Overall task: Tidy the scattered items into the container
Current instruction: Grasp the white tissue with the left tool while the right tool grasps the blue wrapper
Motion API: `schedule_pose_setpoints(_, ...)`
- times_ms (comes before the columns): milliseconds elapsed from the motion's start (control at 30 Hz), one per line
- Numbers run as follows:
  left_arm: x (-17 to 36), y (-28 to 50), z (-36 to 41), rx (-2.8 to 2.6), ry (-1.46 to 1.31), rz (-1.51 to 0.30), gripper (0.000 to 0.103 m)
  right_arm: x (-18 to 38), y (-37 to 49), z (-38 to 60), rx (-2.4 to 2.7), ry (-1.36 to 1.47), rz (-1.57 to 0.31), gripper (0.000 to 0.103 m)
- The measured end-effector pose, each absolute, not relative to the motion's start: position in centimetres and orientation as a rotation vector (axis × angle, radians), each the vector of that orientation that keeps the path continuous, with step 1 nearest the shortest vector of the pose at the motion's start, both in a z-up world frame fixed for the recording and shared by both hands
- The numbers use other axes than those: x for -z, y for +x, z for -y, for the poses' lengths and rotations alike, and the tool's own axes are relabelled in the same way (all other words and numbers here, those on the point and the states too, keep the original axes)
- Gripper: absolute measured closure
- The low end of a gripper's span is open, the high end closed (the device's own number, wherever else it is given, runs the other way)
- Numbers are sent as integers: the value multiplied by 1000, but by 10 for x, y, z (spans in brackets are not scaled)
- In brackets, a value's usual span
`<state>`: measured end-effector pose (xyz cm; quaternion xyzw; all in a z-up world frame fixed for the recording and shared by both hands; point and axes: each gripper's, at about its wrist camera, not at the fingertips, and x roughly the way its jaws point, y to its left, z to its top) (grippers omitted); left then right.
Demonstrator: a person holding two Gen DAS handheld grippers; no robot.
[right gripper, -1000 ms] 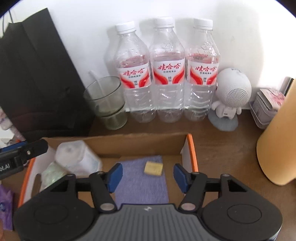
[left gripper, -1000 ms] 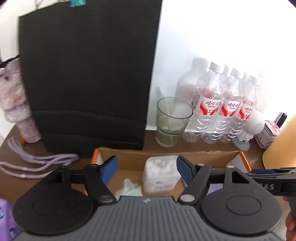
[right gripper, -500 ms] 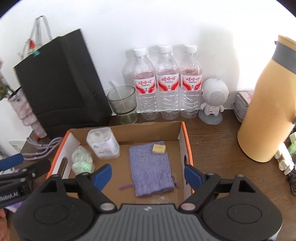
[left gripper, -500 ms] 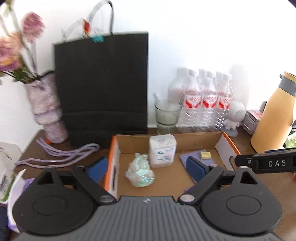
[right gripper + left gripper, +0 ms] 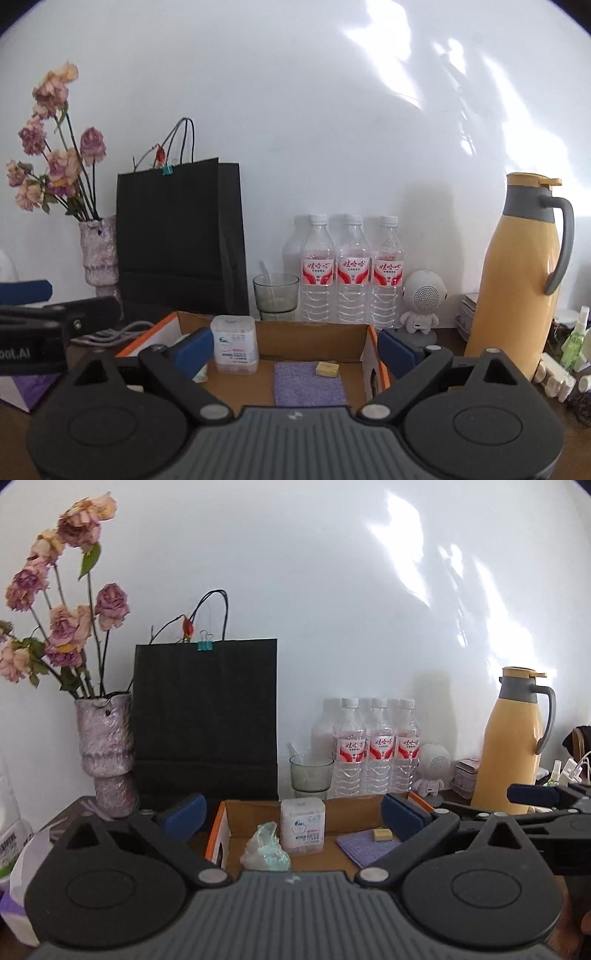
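An open cardboard box [image 5: 343,810] [image 5: 310,338] with orange flaps sits on the brown table. Inside it are a white plastic jar [image 5: 303,826] [image 5: 234,344], a pale green crumpled bag [image 5: 266,849], a purple cloth [image 5: 365,845] [image 5: 308,378] and a small yellow block [image 5: 382,834] [image 5: 327,368] lying on the cloth. My left gripper [image 5: 291,818] is open and empty, held back from the box's near side. My right gripper [image 5: 295,347] is open and empty, also held back from the box. Each gripper shows at the edge of the other's view.
Behind the box stand a black paper bag [image 5: 205,720], a glass [image 5: 310,775], three water bottles [image 5: 376,749], a white robot-shaped speaker [image 5: 423,301] and a yellow thermos [image 5: 521,273]. A vase of dried roses [image 5: 105,753] is at the left. Small bottles and cables [image 5: 570,350] lie at the far right.
Both grippers have pulled back and up from the box, so much more of the room shows. Their jaws have widened. The box's contents have not moved.
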<state>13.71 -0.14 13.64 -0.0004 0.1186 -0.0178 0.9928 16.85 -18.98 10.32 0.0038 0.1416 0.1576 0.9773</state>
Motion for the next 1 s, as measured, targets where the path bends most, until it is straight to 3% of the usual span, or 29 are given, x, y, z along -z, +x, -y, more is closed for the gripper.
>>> schedule_pose_setpoints(200,-102,43,14,-38,38,-267,0,-82,100,209,-279,52,-335,8)
schedule_pose_setpoints(300,-71,-2,16,-6,-18,-312,0,-59,47,224,-299,100,-308,2)
schedule_pose_setpoints(500,-40,-31,8,-7,-9,-426,0,-25,-5,231,-316,68,-406,2)
schedule_pose_setpoints(667,-41,9,-16,-4,0,-456,0,-15,-4,231,-327,76,-446,3)
schedule_pose_setpoints(867,-53,103,-46,94,79,-454,1,-24,29,219,-398,56,-472,17)
schedule_pose_setpoints(933,-45,134,-55,93,70,-502,9,-32,40,208,-425,41,-455,18)
schedule_pose_setpoints(1000,-36,157,-63,88,37,-559,26,-41,55,194,-469,17,-443,19)
